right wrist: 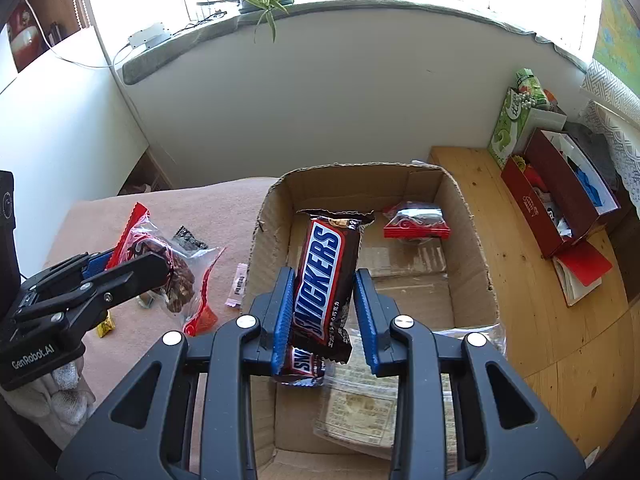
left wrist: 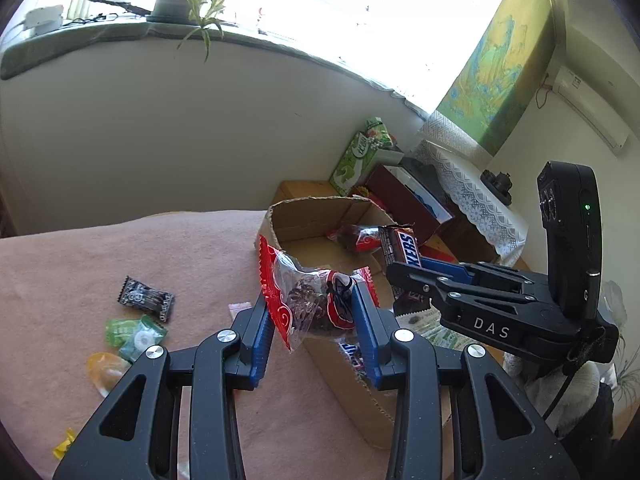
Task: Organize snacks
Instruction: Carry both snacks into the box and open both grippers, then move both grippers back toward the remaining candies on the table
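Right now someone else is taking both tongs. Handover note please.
Left tongs: shut on the red date packet, held at the near-left edge of the cardboard box.
Right tongs: Snickers bar between the pads above the box; the left pad touches it, a gap shows at the right pad, so the grip looks loose.
Done: in the box are a second Snickers bar, a red packet and a clear printed bag.
Left: drop both held items in, then collect from the pink cloth the black candy, green candies, yellow candies and pink sachet.
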